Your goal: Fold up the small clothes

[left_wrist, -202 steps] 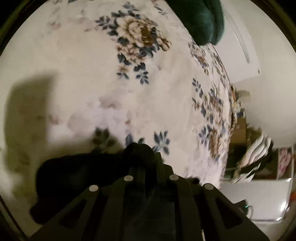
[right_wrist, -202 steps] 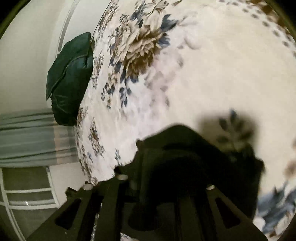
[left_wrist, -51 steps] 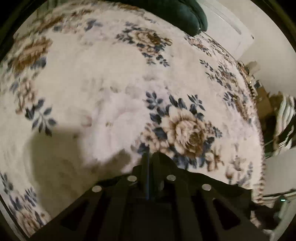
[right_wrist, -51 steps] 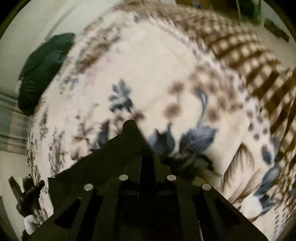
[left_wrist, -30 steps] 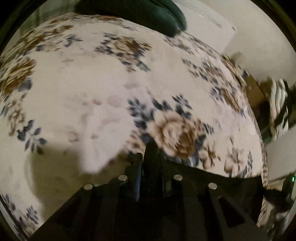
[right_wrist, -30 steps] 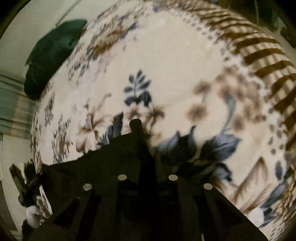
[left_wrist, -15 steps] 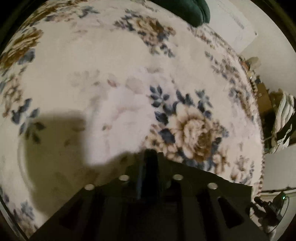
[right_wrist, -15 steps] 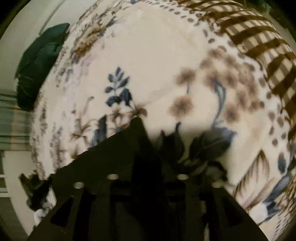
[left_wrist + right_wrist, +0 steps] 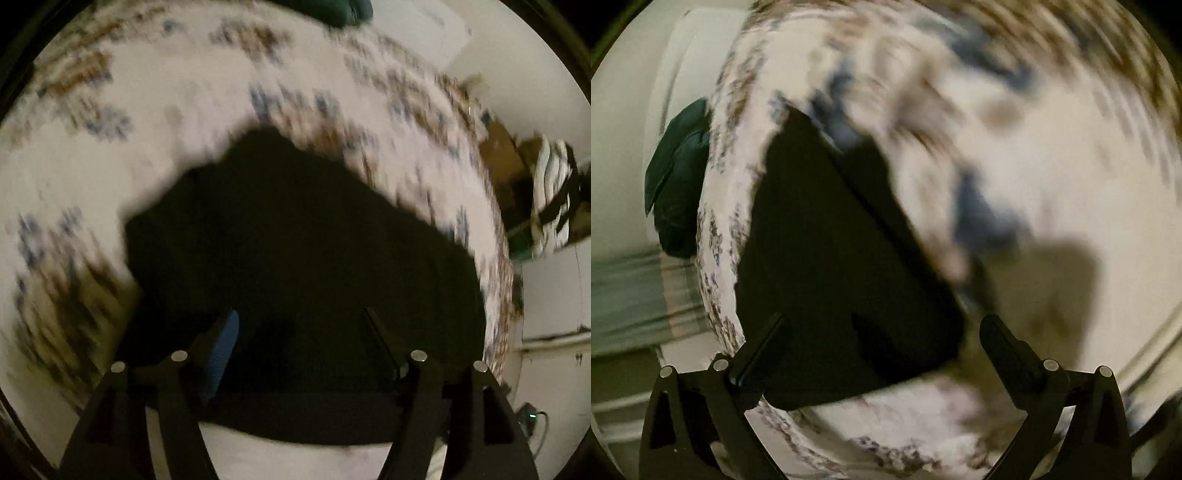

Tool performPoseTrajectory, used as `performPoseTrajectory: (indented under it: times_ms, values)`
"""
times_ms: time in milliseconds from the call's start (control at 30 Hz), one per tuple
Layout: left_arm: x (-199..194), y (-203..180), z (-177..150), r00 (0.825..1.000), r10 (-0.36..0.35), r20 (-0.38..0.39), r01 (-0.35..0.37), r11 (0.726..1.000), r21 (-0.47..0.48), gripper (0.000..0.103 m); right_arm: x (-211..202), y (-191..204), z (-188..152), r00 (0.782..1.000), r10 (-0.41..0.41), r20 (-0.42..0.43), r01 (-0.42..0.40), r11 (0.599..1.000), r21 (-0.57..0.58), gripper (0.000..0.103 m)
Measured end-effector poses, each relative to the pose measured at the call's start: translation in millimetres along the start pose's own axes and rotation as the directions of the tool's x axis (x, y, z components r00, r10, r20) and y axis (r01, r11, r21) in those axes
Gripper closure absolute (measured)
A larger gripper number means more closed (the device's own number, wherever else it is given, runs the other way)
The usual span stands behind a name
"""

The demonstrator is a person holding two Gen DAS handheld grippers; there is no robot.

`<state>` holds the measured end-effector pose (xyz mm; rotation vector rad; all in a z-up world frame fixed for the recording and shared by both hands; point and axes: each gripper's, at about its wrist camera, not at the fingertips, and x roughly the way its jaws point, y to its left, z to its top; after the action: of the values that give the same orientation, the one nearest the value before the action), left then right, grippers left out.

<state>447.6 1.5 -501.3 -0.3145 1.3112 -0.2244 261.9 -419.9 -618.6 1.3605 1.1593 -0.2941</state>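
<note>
Black garment on floral blanket, right tool spread

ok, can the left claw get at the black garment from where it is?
Probably yes. The left claw is open, its jaws having just been opening, right over the black garment lying on the floral blanket. Nothing sits between them, though the picture is blurred.

In both views the flower pattern of the bed cover is smeared by motion blur, so you cannot read its flowers. The black garment shows you no seams or folds clearly in the dark. The green cushion is cut off by the top edge.
</note>
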Motion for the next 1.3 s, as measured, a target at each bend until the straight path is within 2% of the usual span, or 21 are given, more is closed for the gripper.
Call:
performPoseTrajectory:
  times_ms: [100, 133, 200, 267, 367, 400, 533, 667, 733, 767, 800, 967, 1067, 1133, 1233, 1267, 1300]
  values:
    - [36, -11, -21, 0.997, 0.06, -0.046, -0.058, 0.997, 0.044, 0.037, 29, -23, -13, 0.995, 0.102, 0.009, -0.103, 0.993, 0.065, 0.0]
    - [45, -11, -23, 0.995, 0.081, -0.051, -0.078, 0.995, 0.055, 0.037, 40, -27, -14, 0.988, 0.152, 0.035, -0.154, 0.986, 0.061, 0.0]
    - [51, -8, -23, 0.995, 0.083, -0.05, -0.081, 0.996, 0.043, 0.037, 51, -25, -13, 0.977, 0.199, 0.074, -0.202, 0.979, 0.031, 0.0]
    - [54, -5, -20, 0.996, 0.079, -0.052, -0.077, 0.996, 0.034, 0.037, 56, -19, -13, 0.953, 0.275, 0.127, -0.279, 0.96, 0.017, 0.0]
    - [53, -4, -17, 0.996, 0.066, -0.061, -0.065, 0.998, 0.023, 0.037, 56, -15, -14, 0.903, 0.387, 0.185, -0.397, 0.917, 0.022, 0.0]
    - [52, -3, -17, 0.996, 0.061, -0.063, -0.06, 0.998, 0.019, 0.037, 57, -15, -13, 0.893, 0.405, 0.198, -0.416, 0.909, 0.018, 0.0]
    - [54, -4, -21, 0.996, 0.061, -0.062, -0.059, 0.998, 0.033, 0.036, 71, -19, -2, 0.879, 0.419, 0.23, -0.437, 0.899, 0.033, 0.0]
    - [56, -4, -24, 0.997, 0.062, -0.05, -0.058, 0.996, 0.064, 0.033, 71, -9, -11, 0.867, 0.416, 0.273, -0.435, 0.901, 0.008, 0.001]
    - [57, -6, -25, 0.997, 0.069, -0.045, -0.065, 0.994, 0.085, 0.032, 69, -1, -15, 0.887, 0.361, 0.289, -0.379, 0.925, 0.007, 0.023]
    - [57, -6, -25, 0.997, 0.071, -0.043, -0.066, 0.993, 0.093, 0.032, 70, 2, -16, 0.897, 0.331, 0.293, -0.349, 0.937, 0.011, 0.055]
    - [57, -6, -25, 0.997, 0.069, -0.044, -0.065, 0.993, 0.1, 0.032, 69, 6, -17, 0.905, 0.3, 0.301, -0.319, 0.947, 0.017, 0.06]
    - [52, 0, -21, 0.997, 0.024, -0.07, -0.018, 0.996, 0.091, 0.032, 63, 30, -29, 0.909, 0.188, 0.372, -0.205, 0.979, 0.007, 0.065]
    - [39, 9, -20, 0.996, -0.032, -0.085, 0.036, 0.998, 0.049, 0.032, 48, 62, -35, 0.901, 0.106, 0.42, -0.079, 0.994, -0.082, 0.066]
    - [24, 17, -20, 0.995, -0.069, -0.076, 0.07, 0.998, 0.011, 0.032, 36, 90, -48, 0.89, 0.077, 0.449, 0.001, 0.985, -0.171, 0.067]
    - [-10, 45, -24, 0.993, -0.116, -0.034, 0.114, 0.992, -0.061, 0.032, 34, 153, -74, 0.873, 0.046, 0.485, 0.143, 0.927, -0.346, 0.067]
    - [-20, 55, -25, 0.993, -0.12, -0.018, 0.118, 0.99, -0.082, 0.032, 38, 178, -87, 0.868, 0.035, 0.495, 0.2, 0.888, -0.414, 0.067]
    - [-33, 72, -27, 0.994, -0.11, 0.002, 0.109, 0.988, -0.109, 0.032, 47, 205, -102, 0.867, 0.033, 0.497, 0.251, 0.833, -0.493, 0.067]
